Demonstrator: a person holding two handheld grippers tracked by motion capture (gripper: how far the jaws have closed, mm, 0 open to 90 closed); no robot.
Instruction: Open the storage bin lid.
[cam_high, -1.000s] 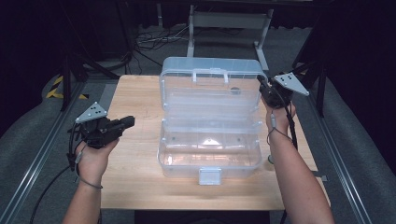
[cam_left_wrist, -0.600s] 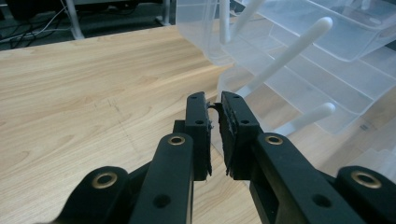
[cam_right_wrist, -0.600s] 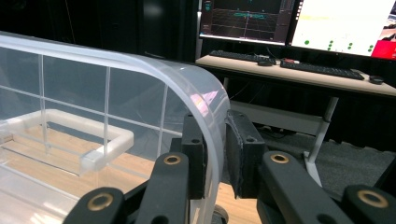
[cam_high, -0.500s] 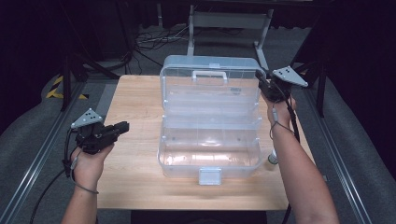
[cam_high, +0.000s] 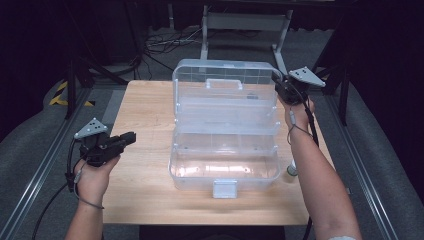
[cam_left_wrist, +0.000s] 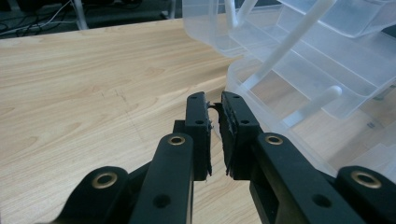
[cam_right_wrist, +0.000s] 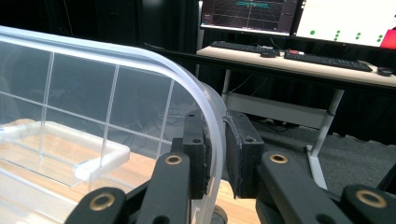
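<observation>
A clear plastic toolbox (cam_high: 225, 167) stands open in the middle of the wooden table (cam_high: 145, 105), its fold-out trays stepped up toward the raised lid (cam_high: 225, 95). My right gripper (cam_high: 281, 91) is at the lid's upper right corner, shut on the lid's rim (cam_right_wrist: 140, 56); the right gripper view shows the rim between its pads (cam_right_wrist: 245, 154). My left gripper (cam_high: 131, 136) hovers over bare wood left of the box. Its jaws (cam_left_wrist: 213, 105) stand almost together with a narrow gap and nothing between them, and the box's trays (cam_left_wrist: 303, 70) lie just to their right.
A white latch (cam_high: 224, 188) sticks out from the box's front wall. A small pale cylinder (cam_high: 291, 170) stands by the box's right front corner, under my right forearm. A desk with keyboards (cam_right_wrist: 289, 51) and screens lies beyond the table.
My right gripper has shifted slightly left with the lid's rim in it, and the lid now stands more upright with its handle showing. The left gripper has barely moved.
</observation>
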